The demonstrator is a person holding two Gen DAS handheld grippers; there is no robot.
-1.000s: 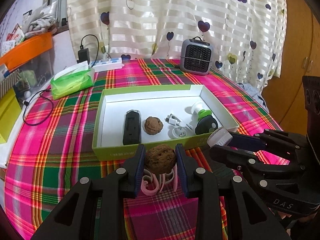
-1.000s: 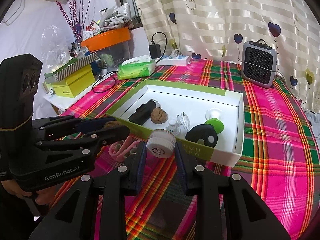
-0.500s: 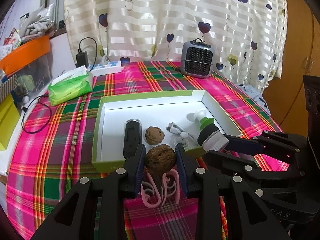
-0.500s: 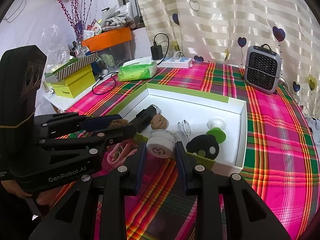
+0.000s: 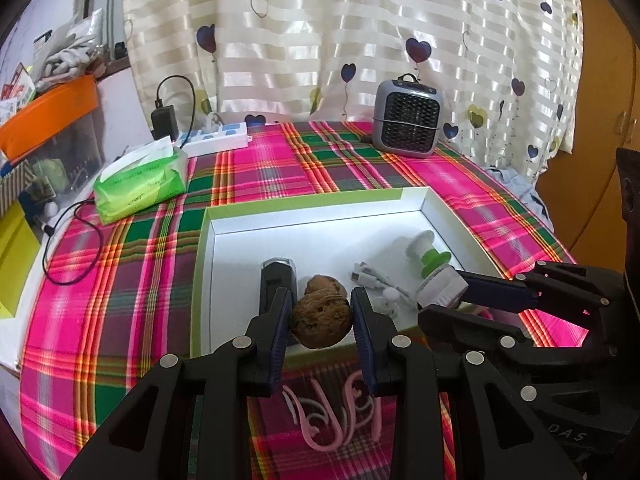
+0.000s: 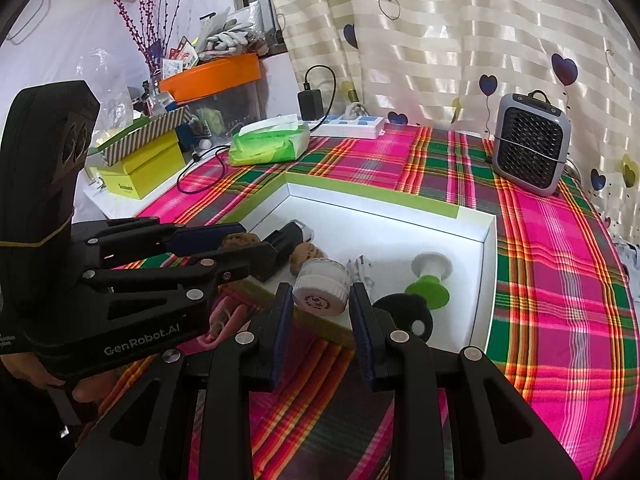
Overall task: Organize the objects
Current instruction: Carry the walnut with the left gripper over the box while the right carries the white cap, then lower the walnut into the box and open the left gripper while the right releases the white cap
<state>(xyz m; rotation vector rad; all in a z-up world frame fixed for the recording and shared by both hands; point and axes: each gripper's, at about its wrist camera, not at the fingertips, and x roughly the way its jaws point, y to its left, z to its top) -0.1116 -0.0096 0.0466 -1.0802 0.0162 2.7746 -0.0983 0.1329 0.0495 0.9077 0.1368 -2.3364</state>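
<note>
My left gripper (image 5: pixel 321 322) is shut on a brown walnut (image 5: pixel 321 326) and holds it over the near rim of the green-edged white box (image 5: pixel 304 212). My right gripper (image 6: pixel 321 304) is shut on a small white jar (image 6: pixel 322 288), also above the near rim; it shows in the left wrist view (image 5: pixel 442 290). In the box lie a black device (image 5: pixel 277 280), a second walnut (image 5: pixel 323 285), a white cable (image 5: pixel 374 280), a green-and-white piece (image 6: pixel 430 282) and a black rounded object (image 6: pixel 406 314). A pink hair clip (image 5: pixel 332 416) lies on the cloth in front of the box.
A plaid tablecloth (image 5: pixel 120 280) covers the table. A grey mini heater (image 5: pixel 408 120) stands at the back right, a green tissue pack (image 5: pixel 140 180) and a power strip (image 5: pixel 216 142) at the back left. Yellow box (image 6: pixel 140 168) and orange-lidded bin (image 6: pixel 212 76) stand left.
Both grippers have risen and moved forward over the box's near rim, each still holding its object. The pink clip now lies lower in the left view.
</note>
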